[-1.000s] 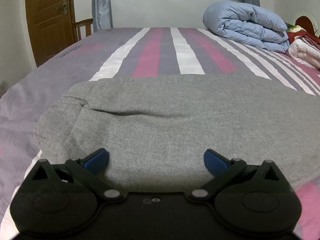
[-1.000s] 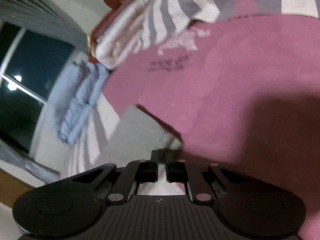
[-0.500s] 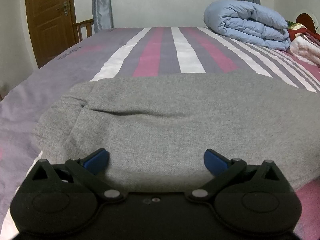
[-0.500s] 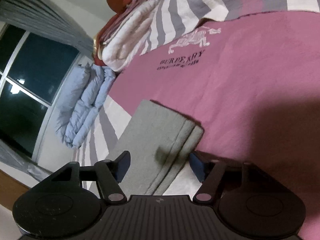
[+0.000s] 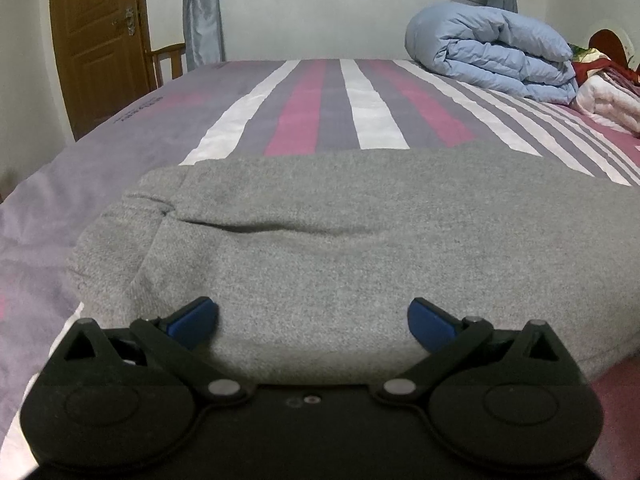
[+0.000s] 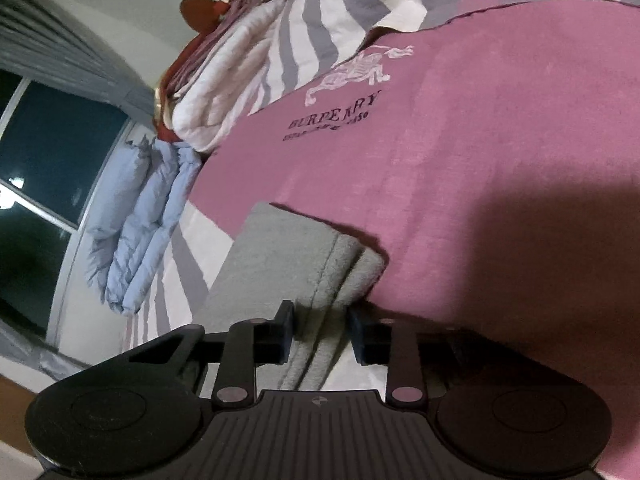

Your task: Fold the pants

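Grey pants (image 5: pixel 340 232) lie folded on the striped bed (image 5: pixel 336 100), filling the middle of the left wrist view. My left gripper (image 5: pixel 313 316) hovers just above their near edge, open wide, blue pads (image 5: pixel 192 318) apart with nothing between them. In the right wrist view the layered hem end of the pants (image 6: pixel 288 248) rests on the pink part of the sheet (image 6: pixel 460 160). My right gripper (image 6: pixel 321 334) straddles that hem, rolled to one side. Its jaws are closing with the hem layers between them, and the pads do not clearly press on the cloth.
A rolled light-blue duvet (image 5: pixel 492 52) lies at the bed's far right, with a folded white blanket (image 5: pixel 612 100) and red cloth beside it. A brown door (image 5: pixel 96 40), a chair and curtains stand beyond the bed. A dark shadow covers the sheet (image 6: pixel 560 260) right of the hem.
My right gripper went from shut to wide open, then narrowed around the pants' hem, and its view shifted slightly. The left gripper and the pants under it stayed as they were.
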Tool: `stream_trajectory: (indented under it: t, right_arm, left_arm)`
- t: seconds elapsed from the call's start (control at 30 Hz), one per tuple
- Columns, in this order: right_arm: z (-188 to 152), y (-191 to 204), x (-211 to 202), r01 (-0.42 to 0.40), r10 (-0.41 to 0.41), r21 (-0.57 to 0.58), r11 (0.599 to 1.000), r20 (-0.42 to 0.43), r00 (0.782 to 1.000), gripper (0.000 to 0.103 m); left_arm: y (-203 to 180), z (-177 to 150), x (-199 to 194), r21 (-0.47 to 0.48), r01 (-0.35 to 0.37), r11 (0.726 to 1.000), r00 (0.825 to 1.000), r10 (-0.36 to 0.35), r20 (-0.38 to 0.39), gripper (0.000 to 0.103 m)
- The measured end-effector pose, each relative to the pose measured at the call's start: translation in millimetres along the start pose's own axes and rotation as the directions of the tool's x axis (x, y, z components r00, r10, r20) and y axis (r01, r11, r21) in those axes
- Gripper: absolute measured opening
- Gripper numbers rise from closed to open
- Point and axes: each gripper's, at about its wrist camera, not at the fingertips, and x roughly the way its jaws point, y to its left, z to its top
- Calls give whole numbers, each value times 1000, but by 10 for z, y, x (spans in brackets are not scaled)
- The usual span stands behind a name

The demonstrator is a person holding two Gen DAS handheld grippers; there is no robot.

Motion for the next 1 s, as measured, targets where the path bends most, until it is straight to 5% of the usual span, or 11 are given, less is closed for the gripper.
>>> stream_trajectory:
  t: [0.23, 0.33, 0.53, 0.73, 0.87, 1.0]
  right_arm:
    - [36, -63, -199, -33, 33, 36, 999, 9, 999, 32]
    - [75, -116, -214, -55, 55, 61, 997, 1, 999, 45]
    - [111, -111, -209, -88, 91, 86, 992, -25, 996, 47]
    - [240, -13, 81, -10, 11, 48, 999, -37, 999, 47]
    - [257, 139, 217, 72, -75, -78, 994, -35, 997, 27]
    - [218, 308, 129, 40, -44, -139, 989, -22, 999, 20]
  left_arm:
    - [-2, 11, 2, 0, -1, 1000, 1000, 1, -2, 97]
    - [0, 18, 10, -2, 0, 1000, 1000, 0, -6, 97]
    - [-6, 26, 14, -4, -2, 1000, 1000, 2, -7, 97]
    - [-14, 13, 22, -4, -5, 1000, 1000, 5, -7, 97]
    - [8, 13, 27, -13, 5, 1000, 1000, -5, 2, 97]
    - [104, 23, -102, -35, 25, 999, 999, -24, 34, 94]
